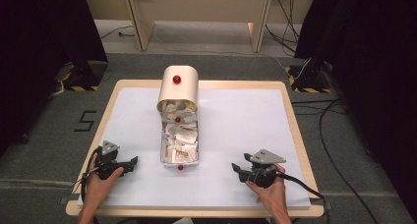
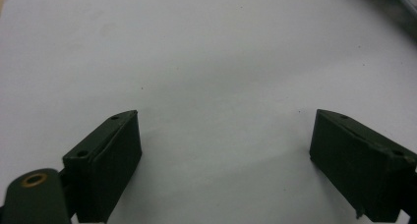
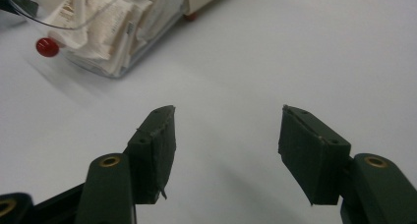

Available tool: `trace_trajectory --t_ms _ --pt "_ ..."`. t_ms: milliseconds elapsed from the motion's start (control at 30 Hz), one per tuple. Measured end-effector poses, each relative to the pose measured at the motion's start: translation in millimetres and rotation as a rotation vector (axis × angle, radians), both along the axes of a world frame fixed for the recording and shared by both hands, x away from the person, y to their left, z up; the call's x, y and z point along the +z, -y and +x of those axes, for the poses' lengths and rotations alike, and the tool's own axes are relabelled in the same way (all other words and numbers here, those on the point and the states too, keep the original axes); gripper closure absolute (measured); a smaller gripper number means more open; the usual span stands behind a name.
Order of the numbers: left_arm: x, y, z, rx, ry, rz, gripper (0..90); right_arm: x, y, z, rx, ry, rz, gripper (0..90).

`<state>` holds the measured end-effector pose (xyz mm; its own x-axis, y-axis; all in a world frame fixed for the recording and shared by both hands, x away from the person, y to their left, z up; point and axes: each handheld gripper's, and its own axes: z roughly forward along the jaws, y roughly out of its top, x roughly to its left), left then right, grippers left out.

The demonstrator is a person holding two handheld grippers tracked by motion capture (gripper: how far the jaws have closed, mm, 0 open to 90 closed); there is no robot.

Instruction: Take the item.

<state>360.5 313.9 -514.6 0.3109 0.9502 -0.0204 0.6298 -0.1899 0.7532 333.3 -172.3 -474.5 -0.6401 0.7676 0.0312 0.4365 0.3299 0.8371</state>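
Wood-edged table [image 1: 291,117] w/ white sheet [image 1: 236,130]; clear drawer [image 1: 180,144] of packets pulled from beige box [image 1: 179,86].

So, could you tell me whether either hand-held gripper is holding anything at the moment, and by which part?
Nothing is held. The left hand-held gripper and right hand-held gripper are both open over the bare white table, apart from the clear drawer of packets.

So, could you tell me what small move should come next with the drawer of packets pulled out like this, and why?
Probably bring the right hand-held gripper forward and left toward the clear drawer of paper packets. Both it and the left hand-held gripper rest open and empty on the white table cover, apart from the drawer, whose red knob faces the person.
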Motion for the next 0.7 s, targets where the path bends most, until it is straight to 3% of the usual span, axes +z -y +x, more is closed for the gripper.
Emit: trace_trajectory --t_ms 167,333,467,700 --pt "0.0 0.0 0.1 0.0 0.0 0.0 11.3 8.7 -19.3 0.7 0.05 0.031 -0.022 43.5" --pt "-0.1 0.0 0.1 0.001 0.001 -0.002 11.2 17.7 -39.2 3.4 0.104 0.051 -0.006 47.7" --pt "0.0 -0.1 0.1 0.0 -0.001 0.0 11.3 19.0 -43.7 5.0 0.113 0.042 0.02 48.6" --pt "-0.2 0.2 0.1 0.003 0.002 -0.005 11.2 30.7 -61.7 10.4 0.16 0.066 0.028 51.0"
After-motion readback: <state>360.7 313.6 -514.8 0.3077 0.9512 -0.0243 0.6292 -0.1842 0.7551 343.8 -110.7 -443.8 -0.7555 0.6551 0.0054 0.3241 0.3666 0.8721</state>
